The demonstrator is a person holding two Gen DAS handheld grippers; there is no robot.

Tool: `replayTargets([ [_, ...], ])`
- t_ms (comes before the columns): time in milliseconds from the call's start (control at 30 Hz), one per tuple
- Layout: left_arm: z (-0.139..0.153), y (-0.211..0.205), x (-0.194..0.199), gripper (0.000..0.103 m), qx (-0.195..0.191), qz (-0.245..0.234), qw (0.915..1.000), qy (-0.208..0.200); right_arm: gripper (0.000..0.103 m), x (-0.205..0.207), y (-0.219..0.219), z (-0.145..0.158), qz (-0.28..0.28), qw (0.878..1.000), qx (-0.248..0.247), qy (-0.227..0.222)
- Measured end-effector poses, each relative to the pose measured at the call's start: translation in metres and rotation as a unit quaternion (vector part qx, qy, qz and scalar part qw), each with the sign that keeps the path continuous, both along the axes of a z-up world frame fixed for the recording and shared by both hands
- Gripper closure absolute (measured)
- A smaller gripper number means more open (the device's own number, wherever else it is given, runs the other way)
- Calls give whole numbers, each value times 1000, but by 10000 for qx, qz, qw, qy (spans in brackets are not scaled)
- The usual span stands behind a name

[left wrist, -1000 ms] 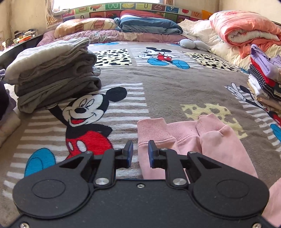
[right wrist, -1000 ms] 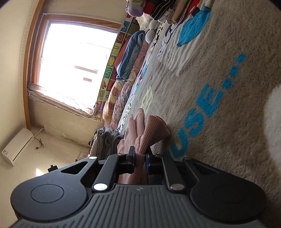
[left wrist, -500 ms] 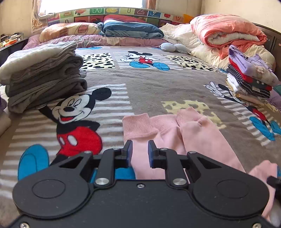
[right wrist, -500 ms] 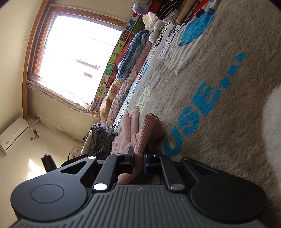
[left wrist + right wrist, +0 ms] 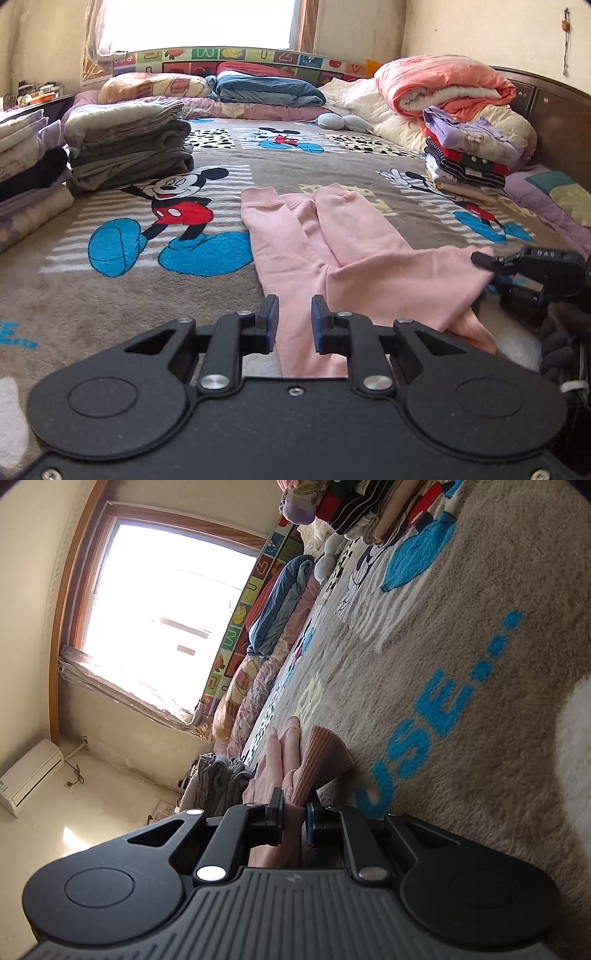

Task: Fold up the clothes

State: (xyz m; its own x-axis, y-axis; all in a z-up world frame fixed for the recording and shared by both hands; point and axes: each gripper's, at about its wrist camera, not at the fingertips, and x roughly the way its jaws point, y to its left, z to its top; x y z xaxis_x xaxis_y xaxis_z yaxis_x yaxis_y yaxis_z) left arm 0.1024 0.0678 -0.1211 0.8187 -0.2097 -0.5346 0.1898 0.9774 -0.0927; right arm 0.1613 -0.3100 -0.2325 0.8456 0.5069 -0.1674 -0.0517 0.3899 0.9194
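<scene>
Pink trousers [image 5: 325, 236] lie on the Mickey Mouse blanket [image 5: 155, 295], legs pointing toward the headboard, waist end near me and partly folded over. My left gripper [image 5: 293, 319] hovers over the near end of the trousers with its jaws a small gap apart and nothing clamped. My right gripper [image 5: 294, 814] is shut on the pink fabric near the ribbed waistband [image 5: 321, 760]; it also shows in the left wrist view [image 5: 495, 267] at the cloth's right edge.
A stack of grey folded clothes [image 5: 129, 147] stands at the left, more folded piles [image 5: 26, 177] beyond it. A striped and purple stack [image 5: 469, 155] and an orange quilt [image 5: 443, 85] sit at the right. Pillows and bedding [image 5: 266, 92] line the headboard.
My left gripper has pulled back toward the foot of the bed and risen, so more of the trousers shows. My right gripper still holds the pink cloth and has come into the left view.
</scene>
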Motion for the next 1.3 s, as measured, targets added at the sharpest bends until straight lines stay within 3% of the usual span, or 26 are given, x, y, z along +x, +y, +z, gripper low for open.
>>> replayTargets([
  [133, -6, -1, -3, 88, -404, -183, 9990, 74, 90, 0, -2, 13, -37, 9997, 37, -231],
  [267, -32, -18, -5, 88, 46, -317, 9987, 396, 90, -2, -4, 34, 41, 9981, -84, -602],
  [367, -40, -26, -9, 88, 432, -423, 9973, 419, 90, -8, -11, 43, 9, 9971, -55, -763],
  [433, -41, -21, -9, 88, 353, -404, 9976, 446, 91, -12, -17, 46, 0, 9968, -22, -803],
  [500, -42, -17, -8, 88, 266, -390, 9977, 496, 92, -12, -20, 43, -55, 9975, -173, -689],
  [600, -37, -17, -11, 88, 265, -416, 9976, 488, 92, -5, -24, 17, -241, 9993, -291, -9],
  [700, -29, -8, -15, 88, -12, -306, 9987, 395, 92, -6, -30, -7, -288, 9987, 308, 298],
  [800, -21, 3, -16, 86, -257, -89, 9992, 303, 91, -10, -28, -5, -246, 9987, 328, 309],
  [867, -18, 12, -15, 74, -520, 119, 9982, 286, 79, -12, -25, -5, -181, 9980, 399, 464],
  [900, -17, 17, -15, 59, -711, 195, 9969, 286, 77, -13, -22, -6, -136, 9975, 449, 524],
  [933, -17, 22, -15, 51, -902, 270, 9951, 285, 72, -14, -20, -4, -74, 9974, 478, 533],
  [1067, -18, 31, -13, 51, -1336, 396, 9896, 356, 46, -14, -12, 1, 144, 9959, 752, 477],
  [1300, -21, 45, -11, 41, -1743, 751, 9809, 420, 43, 5, 5, 7, 366, 9969, 486, 493],
])
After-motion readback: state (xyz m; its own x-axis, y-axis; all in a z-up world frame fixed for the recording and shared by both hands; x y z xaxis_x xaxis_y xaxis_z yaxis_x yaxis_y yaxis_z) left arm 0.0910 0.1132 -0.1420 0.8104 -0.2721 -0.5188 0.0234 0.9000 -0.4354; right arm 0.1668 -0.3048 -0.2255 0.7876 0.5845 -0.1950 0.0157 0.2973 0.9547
